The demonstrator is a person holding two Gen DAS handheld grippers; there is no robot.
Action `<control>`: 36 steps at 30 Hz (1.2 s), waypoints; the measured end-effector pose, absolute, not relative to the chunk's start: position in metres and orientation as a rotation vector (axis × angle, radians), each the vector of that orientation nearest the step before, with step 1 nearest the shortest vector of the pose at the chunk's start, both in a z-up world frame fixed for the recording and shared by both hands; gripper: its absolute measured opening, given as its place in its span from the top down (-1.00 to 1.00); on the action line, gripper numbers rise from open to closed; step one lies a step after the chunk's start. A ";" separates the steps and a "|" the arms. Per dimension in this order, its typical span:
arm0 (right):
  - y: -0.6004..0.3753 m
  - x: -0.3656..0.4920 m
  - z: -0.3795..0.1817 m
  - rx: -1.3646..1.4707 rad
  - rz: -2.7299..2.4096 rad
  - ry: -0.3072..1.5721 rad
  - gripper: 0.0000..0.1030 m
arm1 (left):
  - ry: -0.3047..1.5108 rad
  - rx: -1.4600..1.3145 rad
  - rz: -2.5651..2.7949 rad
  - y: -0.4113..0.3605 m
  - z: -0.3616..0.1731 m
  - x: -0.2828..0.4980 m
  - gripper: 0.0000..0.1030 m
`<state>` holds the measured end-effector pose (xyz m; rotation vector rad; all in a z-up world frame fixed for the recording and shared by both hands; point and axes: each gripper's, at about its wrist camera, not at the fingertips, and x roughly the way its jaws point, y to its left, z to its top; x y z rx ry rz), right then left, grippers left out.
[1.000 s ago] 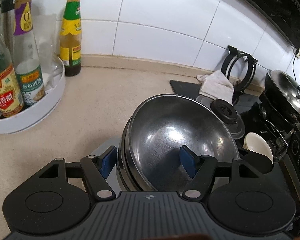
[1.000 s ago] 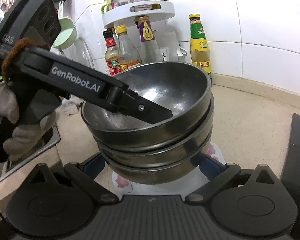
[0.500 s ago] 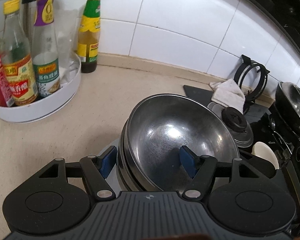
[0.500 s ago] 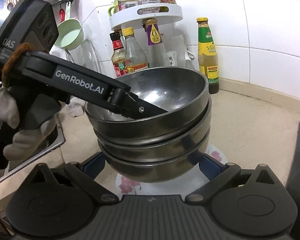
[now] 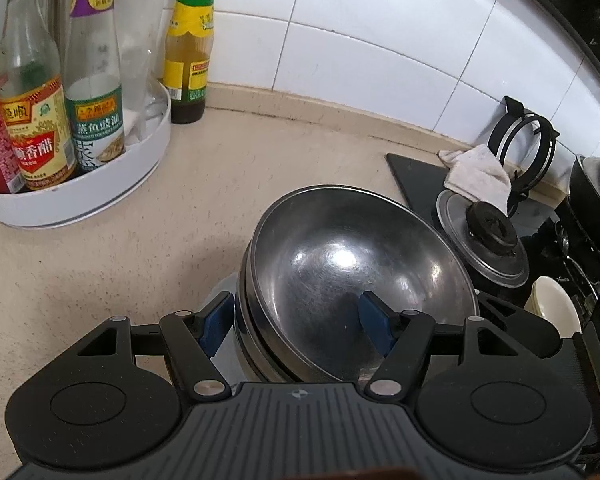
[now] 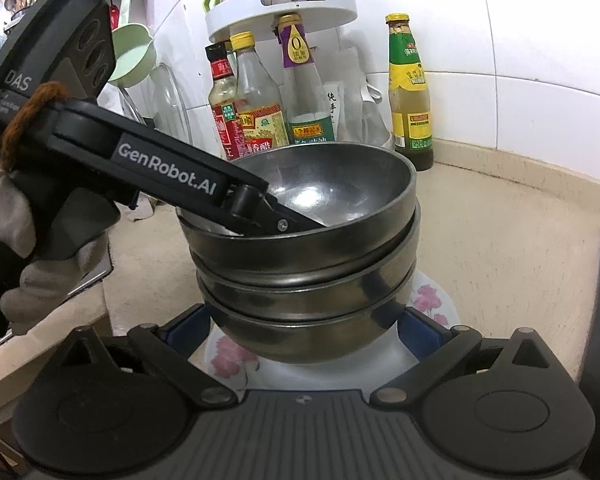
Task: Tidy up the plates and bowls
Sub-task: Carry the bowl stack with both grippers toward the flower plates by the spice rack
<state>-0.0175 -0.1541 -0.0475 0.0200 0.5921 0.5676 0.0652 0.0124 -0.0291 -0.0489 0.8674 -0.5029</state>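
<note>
Currently I have the stack of steel bowls [image 6: 304,264] carried between both tools, low over the floral plate [image 6: 428,300] on the beige countertop [image 5: 148,240]. My left gripper [image 5: 296,322] straddles the near wall of the stack: one blue pad sits inside the top bowl [image 5: 352,264], the other outside against the nested rims, so it is clamped on the rim side rather than standing free. Seen from the right wrist view, that same tool comes in from the left, and its finger dips over the rim into the top bowl. My right gripper [image 6: 304,320] has a blue pad on either flank of the lowest bowl; the pads look pressed to the metal, but the contact is partly hidden, so I read that as a hold, not a certainty. Key relation: the stack lies dead ahead of, and between, both pairs of fingers, its axis close to upright, and the plate sits directly below it; I cannot tell whether the bottom bowl already touches the plate. Judgement: the next move is straight down onto the plate, keeping the stack level. The white condiment rack [image 5: 100,188] stands well to the left, clear of the path.
</note>
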 end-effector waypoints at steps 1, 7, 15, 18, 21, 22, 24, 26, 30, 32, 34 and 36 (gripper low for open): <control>-0.154 -0.017 -0.048 0.018 0.566 0.594 -0.92 | 0.870 -0.046 -0.504 0.012 -0.030 0.066 -0.44; -0.152 -0.014 -0.053 0.013 0.557 0.602 -0.92 | 0.883 -0.034 -0.507 0.012 -0.034 0.071 -0.44; -0.150 -0.012 -0.054 0.022 0.551 0.597 -0.92 | 0.890 -0.021 -0.514 0.014 -0.037 0.074 -0.44; -0.151 -0.012 -0.053 0.039 0.545 0.592 -0.92 | 0.892 -0.024 -0.519 0.015 -0.037 0.075 -0.44; -0.150 -0.012 -0.052 0.035 0.542 0.589 -0.92 | 0.893 -0.018 -0.522 0.015 -0.037 0.076 -0.44; -0.150 -0.012 -0.052 0.035 0.542 0.591 -0.92 | 0.894 -0.015 -0.523 0.015 -0.038 0.076 -0.44; -0.150 -0.012 -0.052 0.035 0.541 0.596 -0.92 | 0.897 -0.011 -0.522 0.014 -0.039 0.075 -0.44; -0.150 -0.013 -0.052 0.038 0.538 0.595 -0.92 | 0.897 -0.012 -0.523 0.015 -0.039 0.075 -0.44; -0.149 -0.013 -0.050 0.033 0.538 0.588 -0.92 | 0.893 -0.009 -0.522 0.015 -0.038 0.075 -0.44; -0.150 -0.013 -0.051 0.033 0.539 0.587 -0.92 | 0.890 0.000 -0.522 0.014 -0.038 0.075 -0.44; -0.150 -0.012 -0.052 0.033 0.539 0.589 -0.92 | 0.891 -0.002 -0.520 0.014 -0.040 0.076 -0.44; -0.150 -0.012 -0.052 0.031 0.538 0.584 -0.92 | 0.891 -0.006 -0.519 0.014 -0.040 0.077 -0.44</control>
